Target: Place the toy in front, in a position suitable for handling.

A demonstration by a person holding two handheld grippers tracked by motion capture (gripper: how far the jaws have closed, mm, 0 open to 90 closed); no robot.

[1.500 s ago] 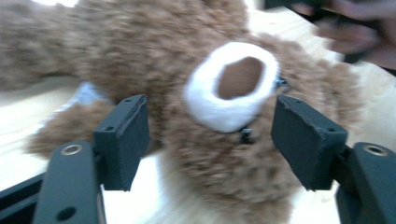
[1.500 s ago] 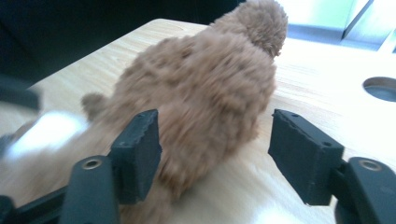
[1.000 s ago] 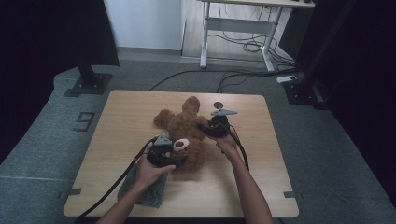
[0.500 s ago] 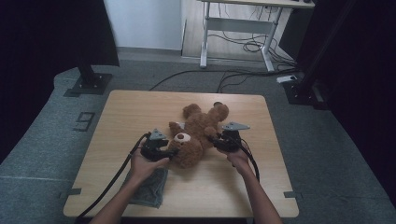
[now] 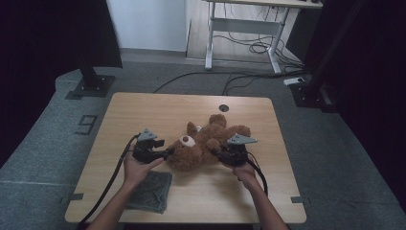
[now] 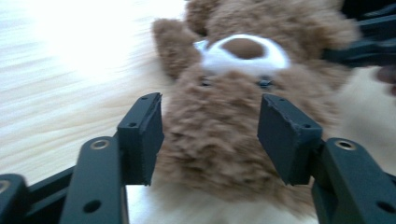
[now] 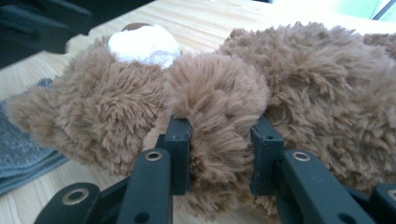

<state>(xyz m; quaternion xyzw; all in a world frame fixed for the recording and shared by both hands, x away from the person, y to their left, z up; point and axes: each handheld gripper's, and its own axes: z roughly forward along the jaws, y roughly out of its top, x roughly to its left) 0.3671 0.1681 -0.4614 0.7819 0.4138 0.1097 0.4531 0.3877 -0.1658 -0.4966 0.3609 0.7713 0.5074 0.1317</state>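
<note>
Teddy bear point(image 5: 206, 143) lies on its back near the middle of the table point(image 5: 143, 110), head toward the person at about 7 o'clock, with a grey cloth point(image 5: 151, 191) just beside the head at 7 o'clock from it. Right claw point(image 5: 218, 152) is clamped on one plush paw point(image 7: 219, 107), fur bulging between the pads. Left claw point(image 5: 167, 152) has just been closing, then easing back a little; its jaws stand partly apart either side of the bear's head point(image 6: 219, 135), and whether the pads press the fur I cannot tell. Risk from here — the paw grip holds mostly fluff, so a pull could let it slide out, and a loose hold on the head would let the bear twist. The left gripper view shows the white muzzle point(image 6: 245, 56) and eyes facing up; the high view gives the whole layout.
</note>
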